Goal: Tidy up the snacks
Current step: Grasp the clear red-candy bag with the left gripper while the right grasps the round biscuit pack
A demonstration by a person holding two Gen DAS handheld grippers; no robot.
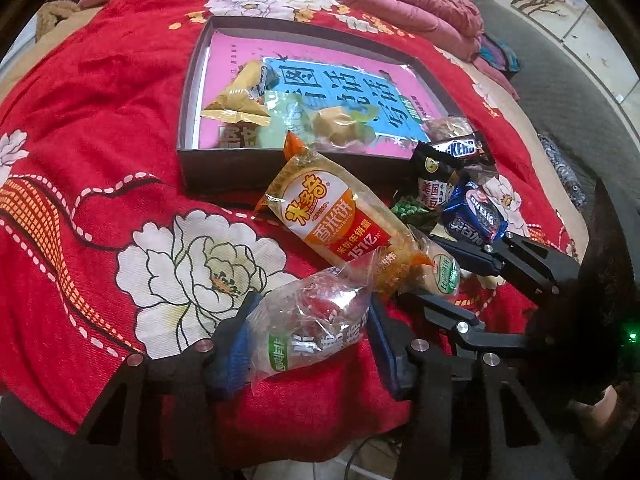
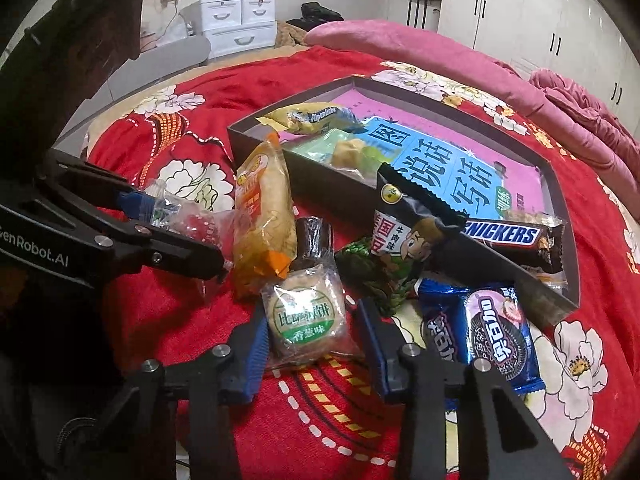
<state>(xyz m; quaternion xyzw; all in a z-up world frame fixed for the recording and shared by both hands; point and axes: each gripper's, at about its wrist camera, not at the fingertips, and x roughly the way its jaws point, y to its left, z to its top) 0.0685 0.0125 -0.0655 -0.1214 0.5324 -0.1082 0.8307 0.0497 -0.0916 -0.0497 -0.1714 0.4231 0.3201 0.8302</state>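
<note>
Red floral bedspread over a bed, pink quilt bunched along the far edge. Behind: white drawer unit, white wardrobe doors, pale tiled floor.

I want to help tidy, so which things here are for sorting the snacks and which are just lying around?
For the job: box, rice cracker pack, Snickers bar, Oreo packs, biscuit packet, clear snack packet.
Just lying about: pink quilt, white drawers, wardrobe.
</note>
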